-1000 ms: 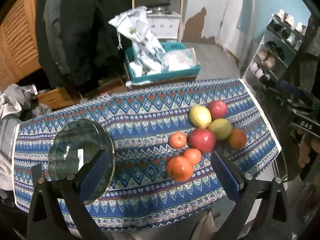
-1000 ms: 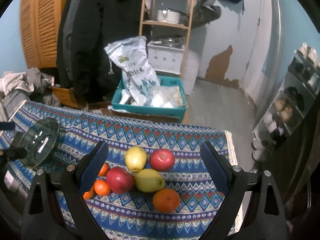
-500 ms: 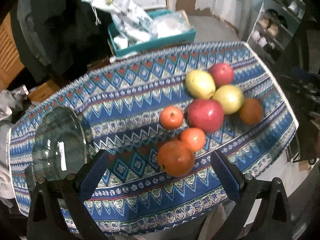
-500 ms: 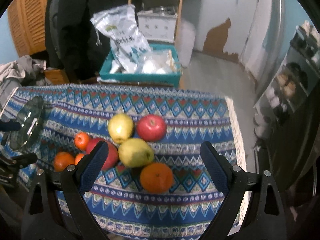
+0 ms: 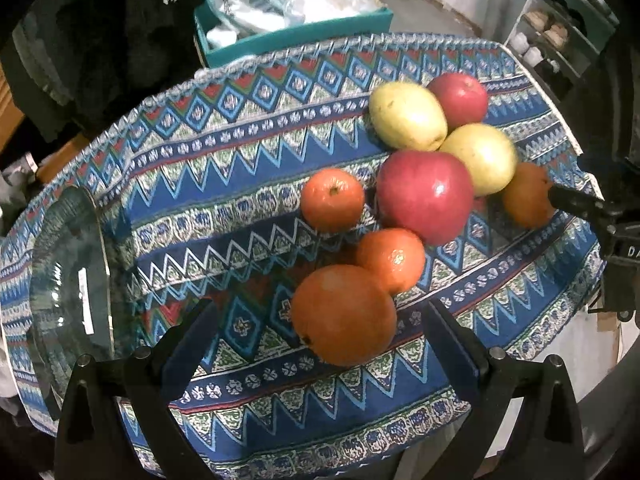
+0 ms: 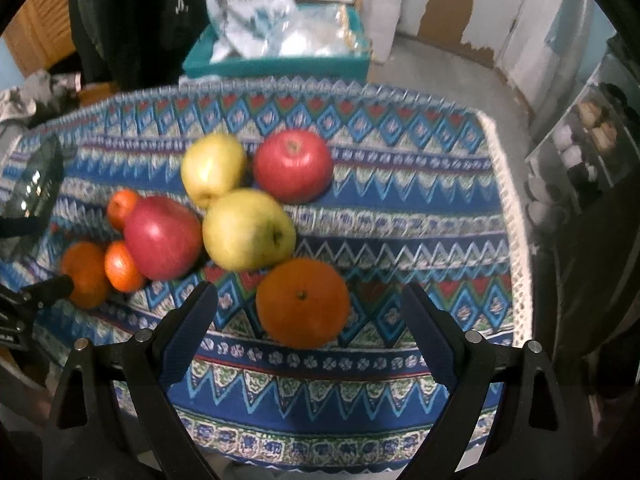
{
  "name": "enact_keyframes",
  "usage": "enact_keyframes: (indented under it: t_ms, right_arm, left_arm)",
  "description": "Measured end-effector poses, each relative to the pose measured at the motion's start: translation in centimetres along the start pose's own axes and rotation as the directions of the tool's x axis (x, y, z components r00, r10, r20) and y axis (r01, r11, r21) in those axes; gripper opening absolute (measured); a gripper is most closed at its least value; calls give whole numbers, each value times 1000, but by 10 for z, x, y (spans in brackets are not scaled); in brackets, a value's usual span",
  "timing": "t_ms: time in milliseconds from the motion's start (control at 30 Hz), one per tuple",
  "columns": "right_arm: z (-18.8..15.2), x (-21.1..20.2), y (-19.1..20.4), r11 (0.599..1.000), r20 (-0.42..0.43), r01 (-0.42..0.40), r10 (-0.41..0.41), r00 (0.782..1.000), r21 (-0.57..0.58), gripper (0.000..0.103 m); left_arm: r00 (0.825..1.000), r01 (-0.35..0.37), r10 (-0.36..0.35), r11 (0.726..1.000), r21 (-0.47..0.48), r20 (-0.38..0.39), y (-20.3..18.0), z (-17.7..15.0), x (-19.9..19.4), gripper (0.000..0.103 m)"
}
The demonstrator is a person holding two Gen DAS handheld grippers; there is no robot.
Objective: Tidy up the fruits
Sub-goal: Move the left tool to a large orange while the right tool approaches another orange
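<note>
Both grippers are in the approach step, with no fruit picked up yet. The left gripper hangs over the near edge of the patterned tablecloth with its jaws spread wide and nothing between them — the large orange sits just ahead of the gap, touching a smaller orange behind it. The right gripper is likewise spread and empty, with another large orange lying right between the lines of its 2 fingers. The remaining fruit is bunched mid-cloth: 2 red apples, one near and one far, 2 yellow-green apples touching each other, and a small orange beside the near red apple. The glass bowl, the likely destination, stands well apart at the left end of the cloth and holds nothing. The next move, as I judge it, calls for each gripper to drop lower so the pads straddle its orange at the widest part, then squeeze gently — round, slick fruit may roll away or nudge its neighbours if a finger lands off-centre
</note>
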State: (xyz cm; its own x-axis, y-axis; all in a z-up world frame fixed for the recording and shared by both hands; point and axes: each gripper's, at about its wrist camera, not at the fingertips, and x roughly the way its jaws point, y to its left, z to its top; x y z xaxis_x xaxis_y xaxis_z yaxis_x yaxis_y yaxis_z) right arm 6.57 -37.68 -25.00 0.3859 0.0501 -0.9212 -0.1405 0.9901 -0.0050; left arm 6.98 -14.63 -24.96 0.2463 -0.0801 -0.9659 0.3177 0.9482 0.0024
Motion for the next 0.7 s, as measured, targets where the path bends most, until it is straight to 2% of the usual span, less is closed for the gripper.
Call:
enact_keyframes:
  t_ms: [367, 467, 533, 600, 700]
  right_arm:
    - [-4, 43, 1, 999, -95, 18, -22, 995, -48, 91]
    - [-3, 50, 1, 998, -108, 14, -20, 994, -58, 91]
    - [-4, 56, 1, 998, -115, 5, -12, 993, -56, 91]
    - [-3, 61, 2, 999, -118, -1, -5, 993, -52, 84]
    - [-2, 69, -1, 998, -127, -40, 35, 991, -39, 75]
  left_arm:
    - [999, 2, -1, 1000, 14, -48, -3, 1, 31, 101]
    - [997, 16, -15, 1000, 4, -71, -3, 2, 40, 91]
    - [996, 34, -35, 999, -11, -82, -4, 2, 45, 88]
    - [995, 51, -53, 999, -19, -83, -4, 1, 49, 84]
    - [993, 82, -84, 996, -17, -88, -10, 1, 53, 72]
